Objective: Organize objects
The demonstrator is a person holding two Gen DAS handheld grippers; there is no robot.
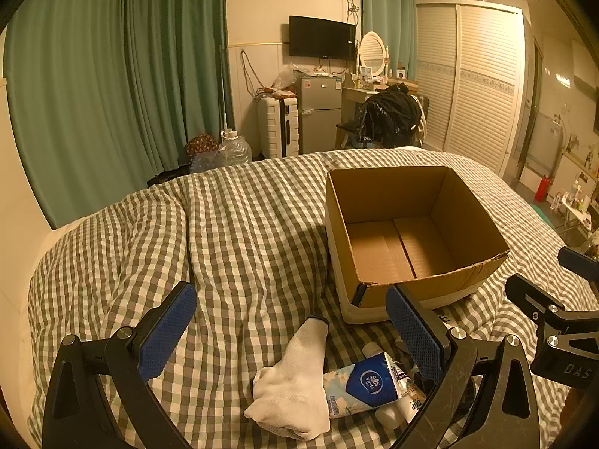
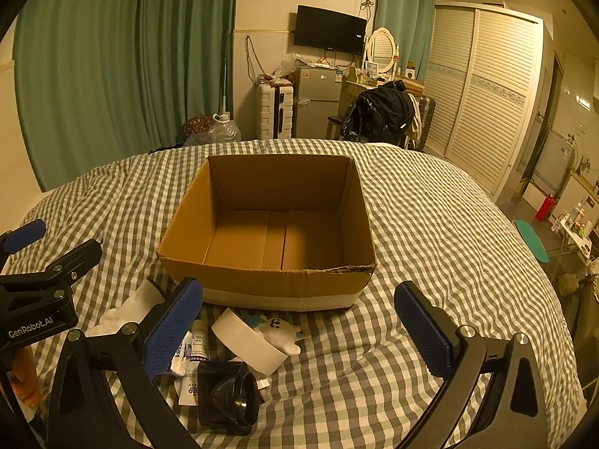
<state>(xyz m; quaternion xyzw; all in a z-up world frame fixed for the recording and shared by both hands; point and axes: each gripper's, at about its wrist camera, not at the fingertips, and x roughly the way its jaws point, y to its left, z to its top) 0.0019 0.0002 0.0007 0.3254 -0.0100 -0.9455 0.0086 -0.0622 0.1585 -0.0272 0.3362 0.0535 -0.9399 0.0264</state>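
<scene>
An empty open cardboard box [image 1: 411, 239] [image 2: 273, 224] sits on the checked bedspread. In front of it lies a small pile: a white sock [image 1: 295, 381] [image 2: 131, 310], a blue tissue pack [image 1: 363, 385], a white tube [image 2: 196, 359], a white tape roll [image 2: 247, 340], a small white plush toy [image 2: 280, 333] and a black round object [image 2: 228, 396]. My left gripper [image 1: 292, 333] is open, hovering above the sock and tissue pack. My right gripper [image 2: 299, 329] is open, hovering over the tape roll and plush, empty.
The checked bedspread [image 1: 224, 232] covers the bed, with a raised fold at the left. The other gripper shows at the right edge of the left wrist view [image 1: 554, 321] and at the left edge of the right wrist view [image 2: 37, 292]. Beyond the bed stand a suitcase, fridge and chair.
</scene>
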